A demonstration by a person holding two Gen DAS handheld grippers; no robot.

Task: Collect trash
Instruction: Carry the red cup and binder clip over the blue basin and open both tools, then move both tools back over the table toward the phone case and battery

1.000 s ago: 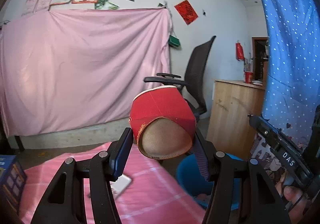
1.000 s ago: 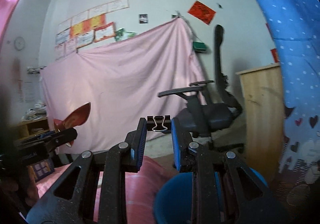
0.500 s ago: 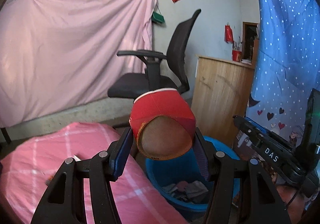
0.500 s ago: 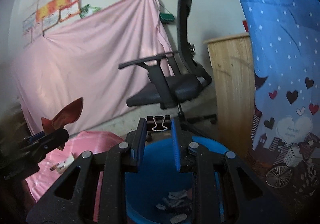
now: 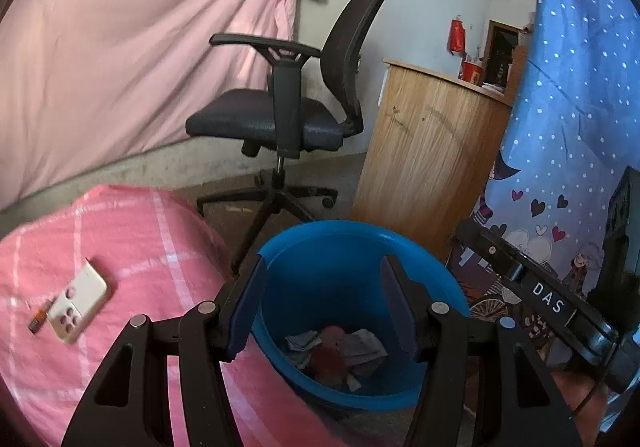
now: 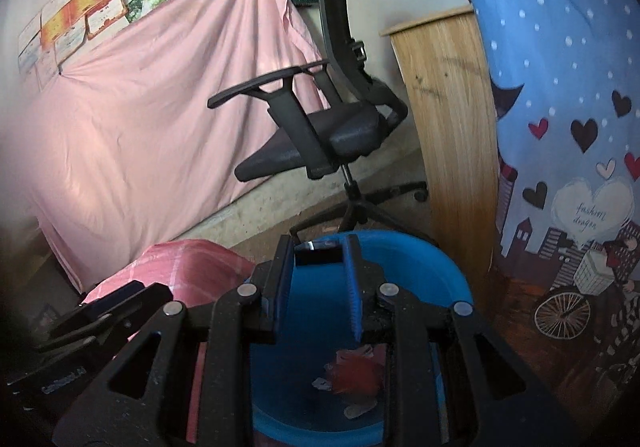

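A blue bin stands on the floor beside the pink table. My left gripper is open and empty above it. The red paper cup lies in the bin among crumpled paper. My right gripper is over the bin too, shut on a black binder clip held between its fingertips. The red cup shows blurred in the bin below it. The right gripper's body shows at the right of the left wrist view.
A pink checked tablecloth covers the table to the left, with a white phone and a small orange-black item on it. A black office chair, a wooden cabinet and a blue curtain stand behind the bin.
My left gripper opened and the red cup dropped into the bin. Both grippers tilted down over the bin. The right gripper still holds the binder clip.
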